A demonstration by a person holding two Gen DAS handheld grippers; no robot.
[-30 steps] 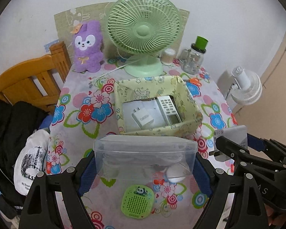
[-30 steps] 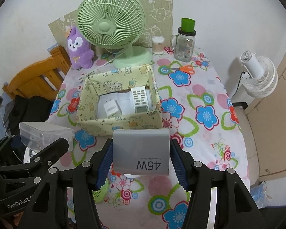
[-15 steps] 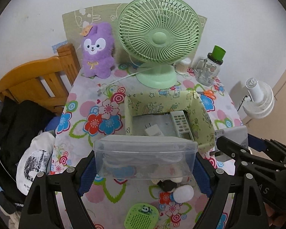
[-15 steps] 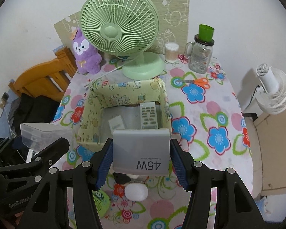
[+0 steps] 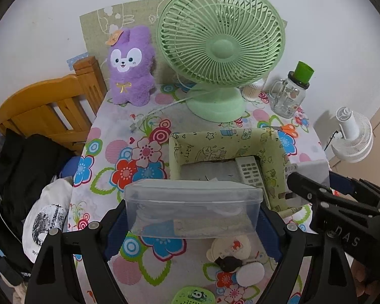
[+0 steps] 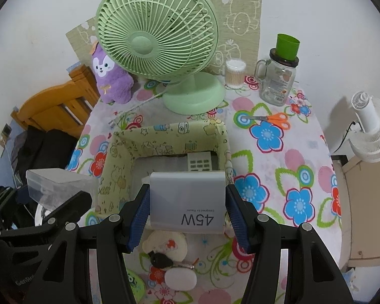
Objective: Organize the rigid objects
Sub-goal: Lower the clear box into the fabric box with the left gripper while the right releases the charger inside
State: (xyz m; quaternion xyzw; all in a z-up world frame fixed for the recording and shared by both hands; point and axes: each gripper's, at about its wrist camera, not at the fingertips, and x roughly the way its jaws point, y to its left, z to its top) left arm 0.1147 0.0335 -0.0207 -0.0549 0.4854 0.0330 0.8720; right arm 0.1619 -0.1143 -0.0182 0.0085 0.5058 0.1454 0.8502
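My left gripper [image 5: 192, 215] is shut on a clear plastic box [image 5: 190, 195], its blue pads pressing both ends. My right gripper [image 6: 187, 202] is shut on a white charger box marked 45W [image 6: 187, 195]. Both are held just above the near wall of a yellow-green patterned fabric bin [image 5: 223, 139] [image 6: 164, 134] on the flowered table. A white remote [image 5: 248, 172] [image 6: 200, 162] lies inside the bin. In the left wrist view the right gripper [image 5: 314, 197] shows at the right edge. In the right wrist view the left gripper [image 6: 53, 210] shows at the lower left with the clear box [image 6: 55, 182].
Behind the bin stand a green desk fan [image 5: 220, 50], a purple plush [image 5: 131, 68], a glass jar with a green lid [image 6: 278, 76] and orange scissors [image 6: 273, 119]. Keys [image 6: 162, 258], a white oval case [image 6: 179, 278] and a green round item [image 5: 192, 296] lie near the front edge. A wooden chair [image 5: 45, 109] stands left.
Both grippers have moved forward over the table with their boxes. The bin has come closer under them, and the green round item has slid to the bottom edge.
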